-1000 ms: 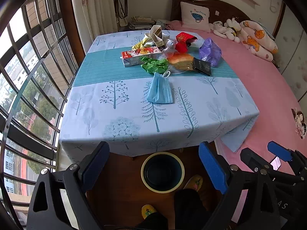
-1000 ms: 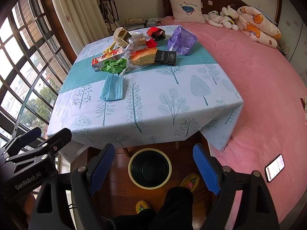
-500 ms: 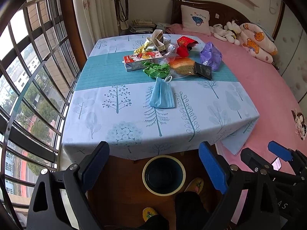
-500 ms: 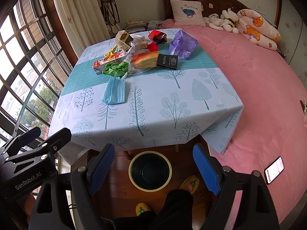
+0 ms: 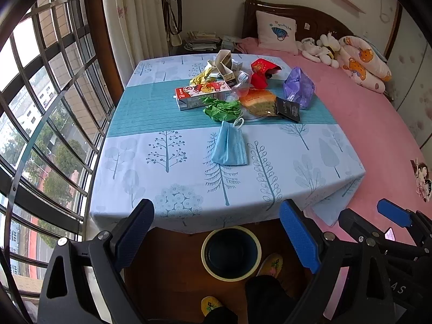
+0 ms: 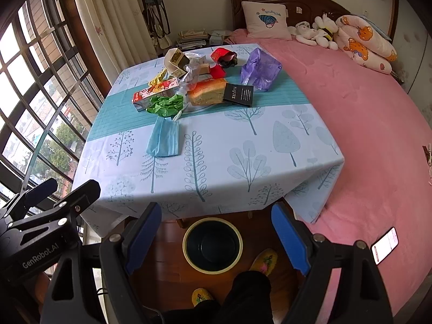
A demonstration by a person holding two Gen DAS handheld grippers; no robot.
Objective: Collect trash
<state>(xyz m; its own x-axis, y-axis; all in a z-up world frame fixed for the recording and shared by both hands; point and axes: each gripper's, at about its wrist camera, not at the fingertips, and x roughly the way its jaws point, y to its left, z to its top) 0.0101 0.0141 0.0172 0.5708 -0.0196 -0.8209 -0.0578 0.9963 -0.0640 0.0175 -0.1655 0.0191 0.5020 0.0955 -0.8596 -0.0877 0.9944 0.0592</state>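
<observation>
A heap of trash lies on the far half of the table (image 5: 151,124): a red-and-white carton (image 5: 202,94), crumpled green paper (image 5: 222,108), an orange packet (image 5: 257,101), a black booklet (image 5: 287,109), a purple bag (image 5: 298,87) and a red packet (image 5: 263,67). A blue face mask (image 5: 229,147) (image 6: 164,140) lies alone, nearer the front. On the floor under the table's front edge stands a dark bin with a yellow rim (image 5: 204,251) (image 6: 185,245). My left gripper (image 5: 216,236) and right gripper (image 6: 216,239) hang open and empty above the bin, short of the table.
A pink bed (image 6: 364,135) with a pillow and soft toys runs along the table's right side, and a phone (image 6: 384,244) lies on it. A barred window (image 5: 40,108) lines the left. A person's dark trouser leg and yellow slippers (image 6: 266,260) are beside the bin.
Table, trash and bin have slid slightly lower in both views. Both grippers stay wide open and empty, side by side.
</observation>
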